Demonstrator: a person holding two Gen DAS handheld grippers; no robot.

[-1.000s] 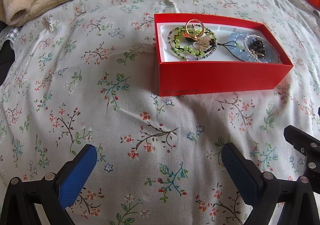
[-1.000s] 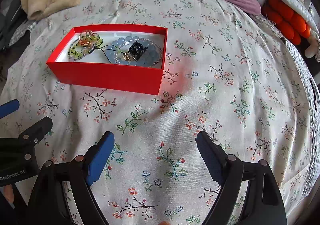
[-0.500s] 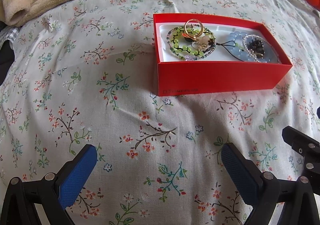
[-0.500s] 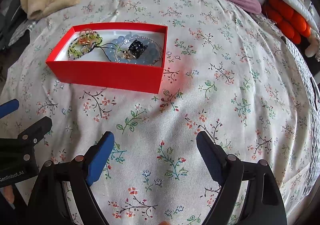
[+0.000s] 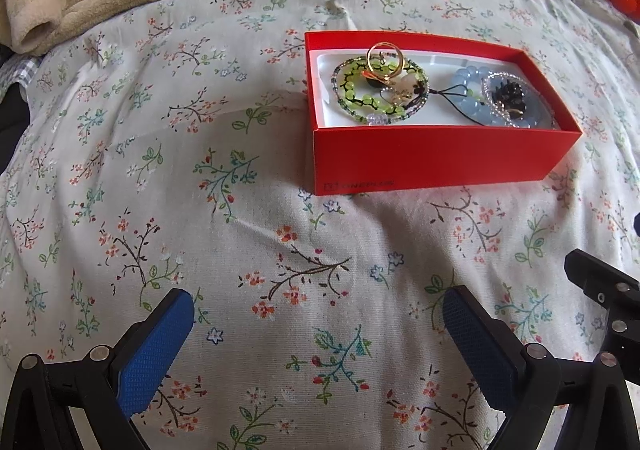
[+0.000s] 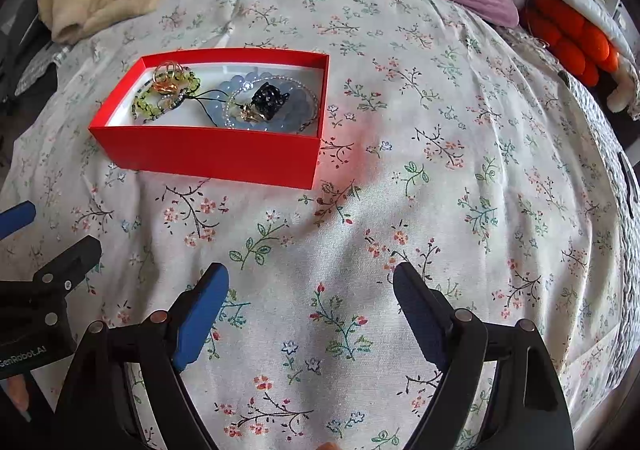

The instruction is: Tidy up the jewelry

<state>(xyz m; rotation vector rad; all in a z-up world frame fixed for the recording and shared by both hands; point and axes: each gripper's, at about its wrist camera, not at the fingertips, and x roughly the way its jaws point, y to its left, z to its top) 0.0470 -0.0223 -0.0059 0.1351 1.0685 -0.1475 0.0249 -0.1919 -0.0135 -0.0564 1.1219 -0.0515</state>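
Left black two-finger gripper with blue textured pads (image 5: 318,326) is tilting steeply downward, jaws standing wide apart, nothing between the pads. Right black two-finger gripper with blue pads (image 6: 310,308) is angling down likewise, jaws spread wide, also holding nothing. The two grippers are sitting side by side, near each other: part of the left one is showing at the lower left edge of the right wrist view. A fingertip (image 6: 18,390) is showing just below it.
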